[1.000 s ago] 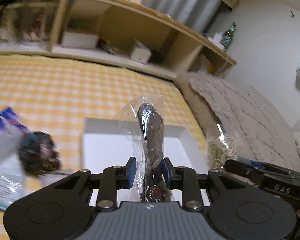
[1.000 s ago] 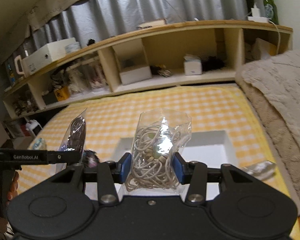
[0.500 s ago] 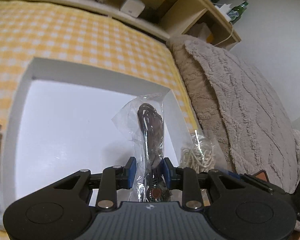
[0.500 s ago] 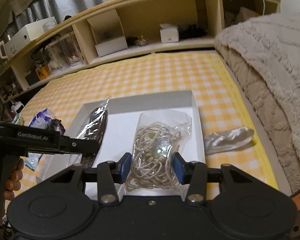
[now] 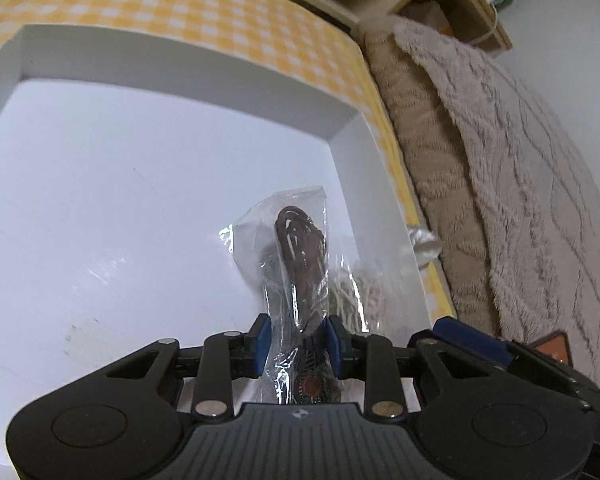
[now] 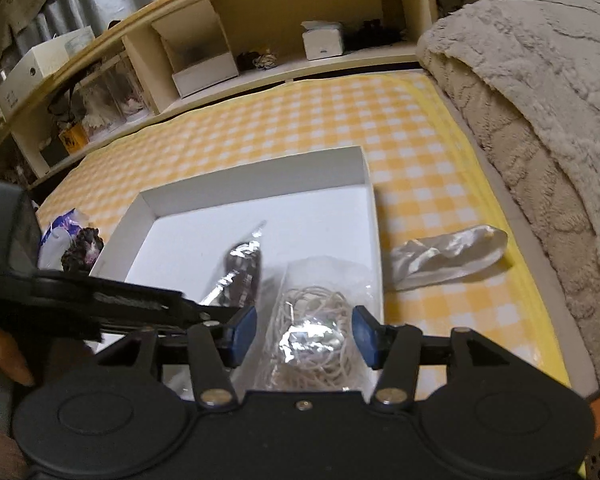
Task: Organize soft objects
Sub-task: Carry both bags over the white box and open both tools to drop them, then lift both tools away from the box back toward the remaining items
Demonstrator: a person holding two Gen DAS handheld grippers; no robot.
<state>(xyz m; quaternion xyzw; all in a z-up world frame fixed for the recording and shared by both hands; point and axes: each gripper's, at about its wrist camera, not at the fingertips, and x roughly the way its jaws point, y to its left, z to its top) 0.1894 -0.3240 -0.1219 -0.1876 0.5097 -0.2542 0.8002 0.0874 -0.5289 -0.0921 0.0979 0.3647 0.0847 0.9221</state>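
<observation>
My left gripper (image 5: 296,344) is shut on a clear bag of dark brown cord (image 5: 298,248), held low inside the white box (image 5: 180,52); this bag also shows in the right wrist view (image 6: 242,270). My right gripper (image 6: 304,338) is open, its blue pads apart on either side of a clear bag of beige cord (image 6: 314,320), which lies in the box's near right corner (image 6: 374,240). The beige bag shows in the left wrist view (image 5: 354,296) just right of the dark bag.
The box sits on a yellow checked cloth (image 6: 400,128). A crumpled clear bag (image 6: 448,254) lies right of the box. A dark fuzzy item (image 6: 82,248) and a purple-white packet (image 6: 58,232) lie left of it. A beige blanket (image 6: 540,92) lies right; shelves (image 6: 260,40) behind.
Both grippers moved down into the white box. My right gripper opened and let go of the beige cord bag. My left gripper stays shut on the dark cord bag.
</observation>
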